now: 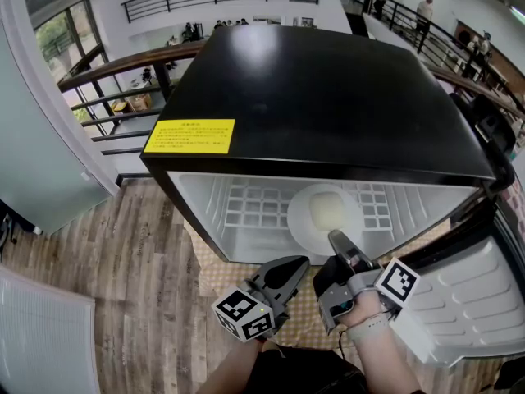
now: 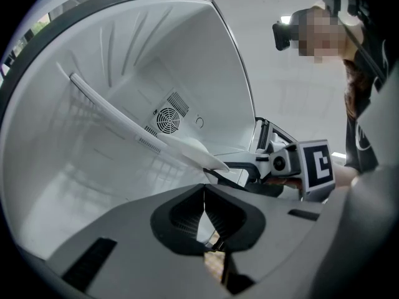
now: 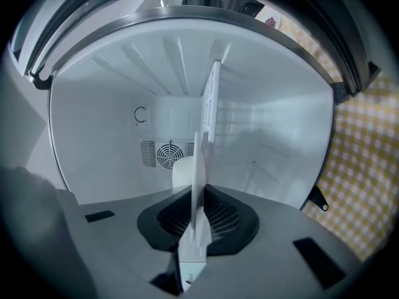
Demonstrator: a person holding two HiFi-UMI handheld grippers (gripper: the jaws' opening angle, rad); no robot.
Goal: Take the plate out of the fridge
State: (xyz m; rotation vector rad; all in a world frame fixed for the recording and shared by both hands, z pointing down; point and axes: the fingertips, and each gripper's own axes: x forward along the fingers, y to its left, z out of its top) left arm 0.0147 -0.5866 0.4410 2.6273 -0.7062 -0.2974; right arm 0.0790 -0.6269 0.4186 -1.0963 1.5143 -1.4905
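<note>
A white plate (image 1: 326, 213) lies on the wire shelf (image 1: 254, 203) inside the open black fridge (image 1: 328, 89). My right gripper (image 1: 338, 240) reaches into the fridge mouth and is shut on the plate's near rim. In the right gripper view the plate (image 3: 198, 161) runs edge-on between the pressed pads of the right gripper (image 3: 198, 220). My left gripper (image 1: 295, 265) hangs just outside the fridge, left of the right one, shut with nothing in it. The left gripper view shows its closed jaws (image 2: 204, 213), the plate (image 2: 202, 154) and the right gripper (image 2: 215, 170).
The fridge door (image 1: 467, 294) stands open to the right. A fan vent (image 3: 168, 151) sits in the back wall. A yellow checked mat (image 3: 368, 142) lies under the fridge on the wooden floor (image 1: 123, 253). A railing (image 1: 123, 64) runs behind.
</note>
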